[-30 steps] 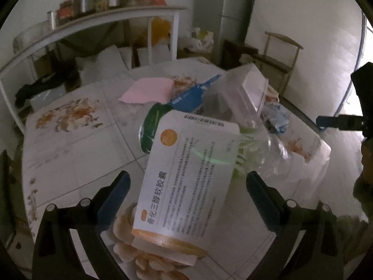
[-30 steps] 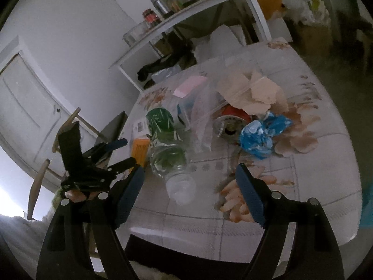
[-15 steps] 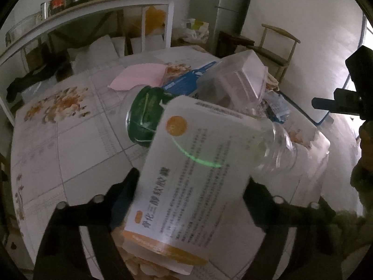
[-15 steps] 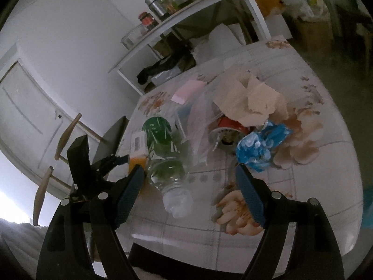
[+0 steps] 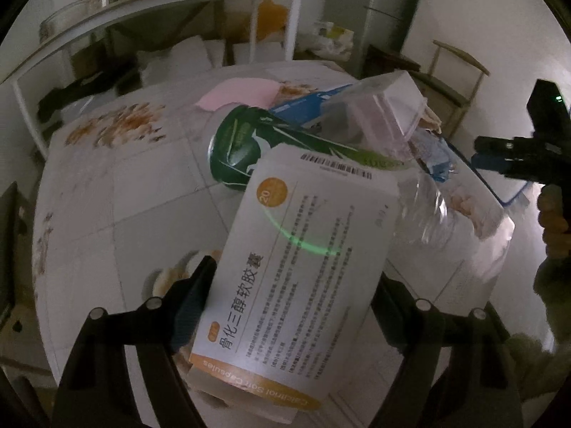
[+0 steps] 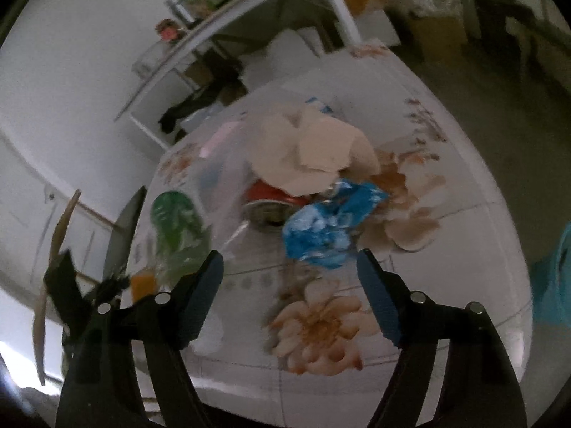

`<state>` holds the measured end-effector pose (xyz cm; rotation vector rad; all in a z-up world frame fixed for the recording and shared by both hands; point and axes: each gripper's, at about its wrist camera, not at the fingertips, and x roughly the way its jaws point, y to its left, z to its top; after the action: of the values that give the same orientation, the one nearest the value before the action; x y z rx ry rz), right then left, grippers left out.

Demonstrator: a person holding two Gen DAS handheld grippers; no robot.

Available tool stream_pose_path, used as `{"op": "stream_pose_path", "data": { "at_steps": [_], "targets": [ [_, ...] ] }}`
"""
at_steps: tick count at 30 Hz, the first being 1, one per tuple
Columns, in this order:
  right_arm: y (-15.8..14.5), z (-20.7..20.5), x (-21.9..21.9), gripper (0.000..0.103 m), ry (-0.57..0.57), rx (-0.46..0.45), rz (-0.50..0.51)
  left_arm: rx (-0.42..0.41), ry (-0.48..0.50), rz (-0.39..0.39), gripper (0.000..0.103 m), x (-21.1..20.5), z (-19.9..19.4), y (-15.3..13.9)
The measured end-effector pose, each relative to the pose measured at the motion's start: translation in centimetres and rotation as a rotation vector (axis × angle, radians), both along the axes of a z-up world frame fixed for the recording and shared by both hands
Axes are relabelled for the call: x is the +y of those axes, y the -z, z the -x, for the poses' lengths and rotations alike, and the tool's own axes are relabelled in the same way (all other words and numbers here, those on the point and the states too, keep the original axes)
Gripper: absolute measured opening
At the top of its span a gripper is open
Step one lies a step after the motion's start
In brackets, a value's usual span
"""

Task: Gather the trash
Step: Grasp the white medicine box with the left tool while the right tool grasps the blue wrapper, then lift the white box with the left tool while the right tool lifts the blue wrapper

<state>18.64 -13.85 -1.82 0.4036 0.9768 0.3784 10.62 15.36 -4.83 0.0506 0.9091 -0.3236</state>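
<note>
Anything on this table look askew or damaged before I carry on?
The white-and-orange medicine box sits skewed between the left gripper fingers, corner-first. The green-labelled clear plastic bottle lies on its side, and the blue foil wrapper is crumpled against a tipped red can.

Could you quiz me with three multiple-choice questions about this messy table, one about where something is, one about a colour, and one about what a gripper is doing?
1. Where does the crumpled blue wrapper lie?
A. On the shelf
B. On the table, beside the red can
C. On the floor

2. What colour is the plastic bottle's label?
A. Green
B. Yellow
C. Purple

3. What is the left gripper doing?
A. Hanging open and empty
B. Gripping a spoon
C. Closed on the medicine box

Answers: 1 B, it sits against the can on the floral cloth. 2 A, the wrap is dark green. 3 C, both fingers press the box's sides.
</note>
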Motion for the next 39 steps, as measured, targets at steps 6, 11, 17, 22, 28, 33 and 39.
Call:
{"op": "stream_pose_path", "data": {
  "at_steps": [6,11,17,22,28,33,39],
  "targets": [
    [1.6,-2.4,0.2,0.065,0.051,0.047,-0.003,0.019,-0.096,0.005,0.080,0.2,1.2,0.0],
    [2.3,-3.4,0.6,0.054,0.058,0.066,0.009,0.024,-0.146,0.040,0.080,0.6,1.7,-0.2],
    [2.5,-3.6,0.3,0.037,0.075,0.073,0.000,0.025,-0.182,0.077,0.080,1.3,1.5,-0.3],
    [2.4,-3.5,0.1,0.026,0.088,0.071,-0.007,0.028,-0.200,0.092,0.080,1.4,1.4,-0.3],
    [2.0,-2.6,-0.7,0.023,0.096,0.063,-0.022,0.035,-0.219,0.118,0.079,1.5,1.4,-0.3],
    [1.5,-1.4,-1.1,0.022,0.094,0.055,-0.031,0.041,-0.230,0.139,0.079,1.6,1.5,-0.3],
    [0.9,0.0,-1.4,0.022,0.077,0.055,-0.029,0.051,-0.243,0.162,0.078,1.6,1.7,-0.6]
  ]
}}
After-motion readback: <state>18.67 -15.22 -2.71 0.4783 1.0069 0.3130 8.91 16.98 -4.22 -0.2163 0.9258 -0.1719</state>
